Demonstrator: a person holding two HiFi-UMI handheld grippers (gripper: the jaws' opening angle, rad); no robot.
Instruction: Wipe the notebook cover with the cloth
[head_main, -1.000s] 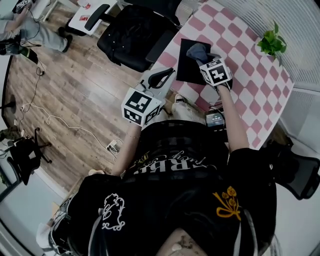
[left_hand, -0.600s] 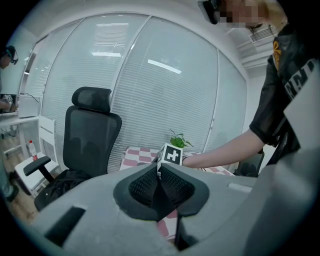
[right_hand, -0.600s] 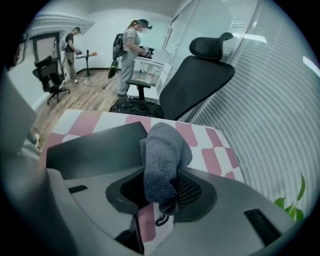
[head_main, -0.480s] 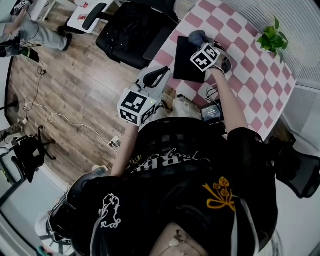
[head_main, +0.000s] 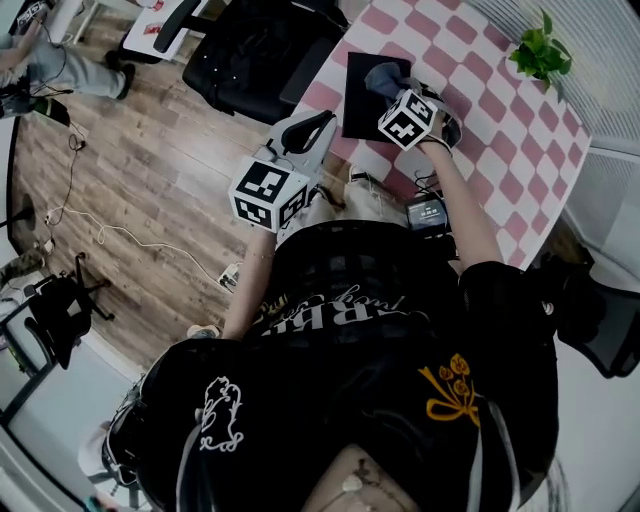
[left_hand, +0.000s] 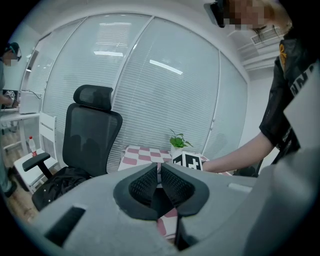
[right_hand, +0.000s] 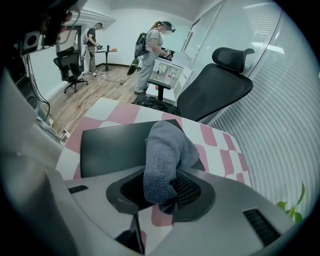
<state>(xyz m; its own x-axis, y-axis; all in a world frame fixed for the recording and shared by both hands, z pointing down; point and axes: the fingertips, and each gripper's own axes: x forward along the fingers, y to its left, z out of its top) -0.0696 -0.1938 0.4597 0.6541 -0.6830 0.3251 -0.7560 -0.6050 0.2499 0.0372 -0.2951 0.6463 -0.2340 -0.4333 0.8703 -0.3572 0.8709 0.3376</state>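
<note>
The black notebook (head_main: 358, 92) lies flat on the pink-and-white checked table (head_main: 490, 130), in the upper middle of the head view, close to the table's edge. In the right gripper view its dark cover (right_hand: 112, 145) fills the middle left of the frame, with the checks showing around it. A grey-blue cloth (right_hand: 164, 152) rests on the cover's right part; in the head view it is a small bunched lump (head_main: 385, 76) at the notebook's upper right corner. The right gripper (right_hand: 160, 186) has its jaws clamped on the lower end of the cloth, which stands up between the ribbed pads and folds over toward the notebook. Its marker cube (head_main: 405, 118) sits just below the cloth in the head view.

The left gripper (left_hand: 159, 170) is held off the table, lower left of the notebook in the head view, well apart from it. Its jaws are drawn together, only a thin slit between the pads and nothing in it.

A small potted plant (head_main: 540, 55) stands at the table's far corner, upper right. A black office chair (head_main: 250, 60) stands on the wooden floor (head_main: 130, 180) at the upper left, just beside the table.
</note>
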